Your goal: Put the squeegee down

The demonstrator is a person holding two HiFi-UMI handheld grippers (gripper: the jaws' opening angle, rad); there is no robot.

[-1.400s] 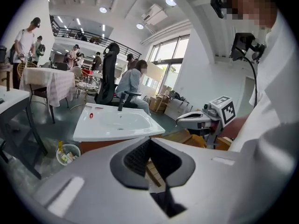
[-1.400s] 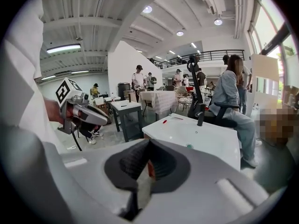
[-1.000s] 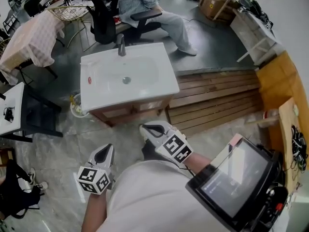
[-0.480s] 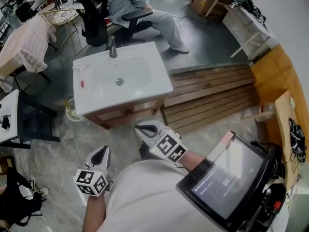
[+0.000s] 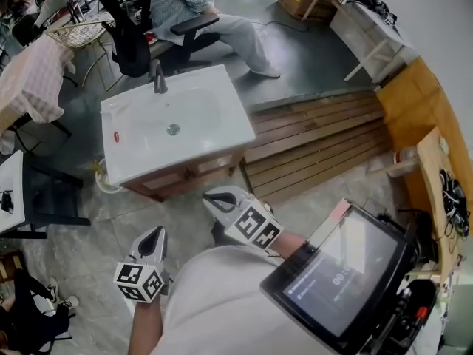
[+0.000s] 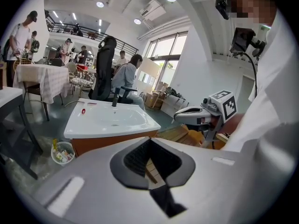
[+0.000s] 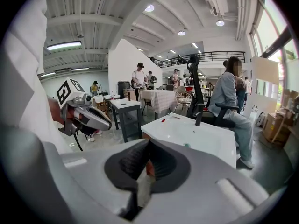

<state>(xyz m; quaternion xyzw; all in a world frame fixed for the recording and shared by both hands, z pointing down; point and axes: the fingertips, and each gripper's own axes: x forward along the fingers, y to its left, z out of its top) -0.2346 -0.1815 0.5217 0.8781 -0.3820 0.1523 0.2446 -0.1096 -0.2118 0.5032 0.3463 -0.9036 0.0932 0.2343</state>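
Note:
No squeegee shows in any view. My left gripper (image 5: 153, 234) is held low in front of the person's body, shut with nothing in it; in the left gripper view its jaws (image 6: 149, 142) meet with nothing between them. My right gripper (image 5: 210, 197) is a little ahead of it and further right, also shut and empty, and its jaws (image 7: 148, 146) are closed in the right gripper view. Both point toward a white sink basin (image 5: 137, 152) on a wooden cabinet, a short way ahead on the floor. The basin carries a dark tap (image 5: 157, 77) and a small red mark (image 5: 116, 134).
A seated person (image 5: 194, 6) on an office chair is behind the sink. Wooden decking (image 5: 318, 143) lies to the right. A small bin (image 5: 102, 177) with bits stands by the cabinet's left side, next to a black table (image 5: 41, 198). A screen (image 5: 340, 268) hangs on the wearer's chest.
The head view has drifted, so the sink and seated person sit further left in the picture. Both grippers have stayed shut and almost still.

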